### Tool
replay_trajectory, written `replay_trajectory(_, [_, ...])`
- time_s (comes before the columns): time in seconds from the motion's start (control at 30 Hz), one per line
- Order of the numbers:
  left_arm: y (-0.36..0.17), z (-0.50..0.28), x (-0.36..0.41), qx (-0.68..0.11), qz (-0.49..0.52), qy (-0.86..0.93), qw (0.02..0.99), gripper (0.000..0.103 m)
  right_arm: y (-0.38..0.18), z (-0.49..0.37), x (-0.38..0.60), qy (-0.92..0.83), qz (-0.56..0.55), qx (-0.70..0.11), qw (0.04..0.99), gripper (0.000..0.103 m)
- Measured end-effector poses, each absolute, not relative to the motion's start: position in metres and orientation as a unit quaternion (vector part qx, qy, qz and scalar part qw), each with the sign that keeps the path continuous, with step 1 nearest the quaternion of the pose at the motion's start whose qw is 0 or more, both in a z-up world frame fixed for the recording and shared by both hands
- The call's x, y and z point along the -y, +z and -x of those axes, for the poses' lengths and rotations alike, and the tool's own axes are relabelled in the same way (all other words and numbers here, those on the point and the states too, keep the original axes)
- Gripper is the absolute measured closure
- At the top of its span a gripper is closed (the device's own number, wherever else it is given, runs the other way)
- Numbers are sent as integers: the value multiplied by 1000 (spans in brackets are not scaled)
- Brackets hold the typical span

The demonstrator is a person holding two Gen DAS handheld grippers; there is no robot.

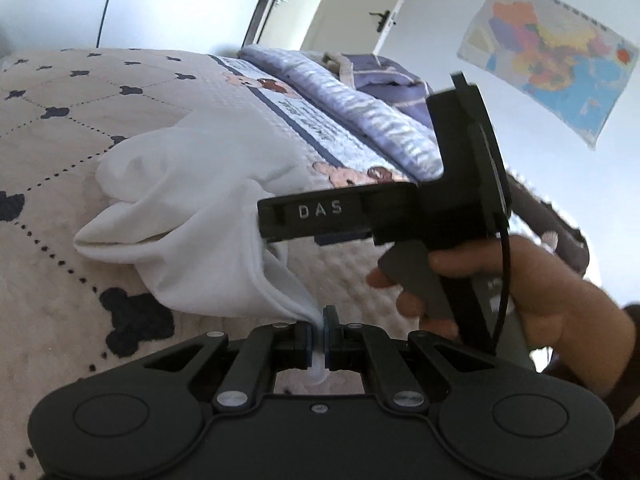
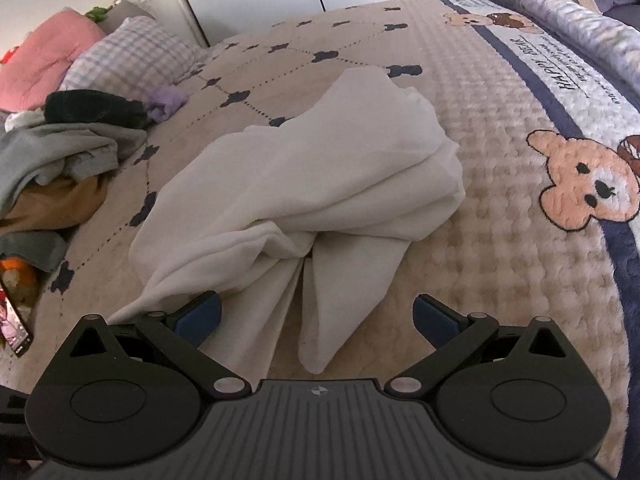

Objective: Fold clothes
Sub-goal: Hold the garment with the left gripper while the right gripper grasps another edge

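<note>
bed [image 2: 500, 152]; white garment [image 2: 304, 184] pinched by left gripper [image 1: 319, 330]

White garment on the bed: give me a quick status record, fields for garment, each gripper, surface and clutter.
garment: crumpled white fabric garment, bunched, not yet folded flat
left gripper: left gripper shut on a corner of the garment, lifting that edge
right gripper: right gripper open, a garment tail lying between its blue pads, not pinched
surface: beige quilted bedspread with bear print
clutter: pile of grey, brown and dark clothes at the left in the right wrist view, apart from the garment
</note>
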State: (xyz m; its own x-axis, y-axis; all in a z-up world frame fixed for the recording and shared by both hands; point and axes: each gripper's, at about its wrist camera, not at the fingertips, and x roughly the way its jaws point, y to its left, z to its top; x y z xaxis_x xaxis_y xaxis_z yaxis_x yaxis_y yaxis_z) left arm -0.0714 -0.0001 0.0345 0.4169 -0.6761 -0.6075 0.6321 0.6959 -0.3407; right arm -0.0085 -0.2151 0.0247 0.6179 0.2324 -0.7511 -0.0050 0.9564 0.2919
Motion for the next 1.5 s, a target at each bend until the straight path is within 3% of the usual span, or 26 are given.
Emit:
replay_trajectory(0.23, [24, 64, -7, -398, 40, -378, 835, 100, 16, 8, 209, 70, -132, -443, 884, 1])
replay_trajectory(0.3, [24, 63, -8, -403, 39, -381, 831, 91, 13, 8, 207, 71, -132, -446, 883, 1])
replay_trajectory(0.37, [26, 65, -7, -402, 24, -383, 832, 66, 11, 8, 205, 71, -132, -449, 881, 2])
replay_trajectory(0.47, [28, 67, -7, -393, 9, -382, 836, 54, 7, 9, 205, 75, -137, -452, 878, 5])
replay_trajectory(0.57, [31, 65, -12, -393, 11, -379, 838, 43, 6, 9, 206, 81, -140, -450, 878, 17])
replay_trajectory(0.63, [33, 63, -17, -393, 14, -372, 841, 36, 6, 9, 206, 92, -145, -449, 877, 44])
replay_trajectory(0.67, [34, 61, -18, -392, 15, -368, 843, 35, 6, 10, 206, 101, -153, -449, 874, 51])
replay_trajectory(0.7, [35, 59, -21, -390, 16, -363, 846, 35, 6, 10, 207, 111, -161, -450, 872, 67])
replay_trajectory(0.73, [37, 57, -24, -388, 19, -358, 849, 35, 7, 10, 208, 116, -169, -448, 870, 77])
replay_trajectory(0.83, [40, 51, -35, -384, 30, -344, 856, 34, 9, 13, 209, 122, -178, -444, 870, 85])
replay_trajectory(1.07, [49, 35, -52, -369, 46, -307, 876, 31, 21, 25, 212, 145, -171, -433, 873, 91])
replay_trajectory(1.13, [50, 31, -55, -367, 55, -299, 879, 31, 24, 30, 213, 156, -171, -432, 872, 98])
replay_trajectory(1.4, [46, 17, -53, -371, 69, -273, 885, 29, 33, 48, 212, 182, -148, -427, 873, 99])
replay_trajectory(1.47, [45, 14, -50, -370, 68, -269, 887, 25, 33, 51, 216, 173, -156, -427, 874, 95])
replay_trajectory(1.5, [44, 12, -48, -369, 67, -269, 887, 24, 33, 51, 219, 165, -159, -426, 875, 85])
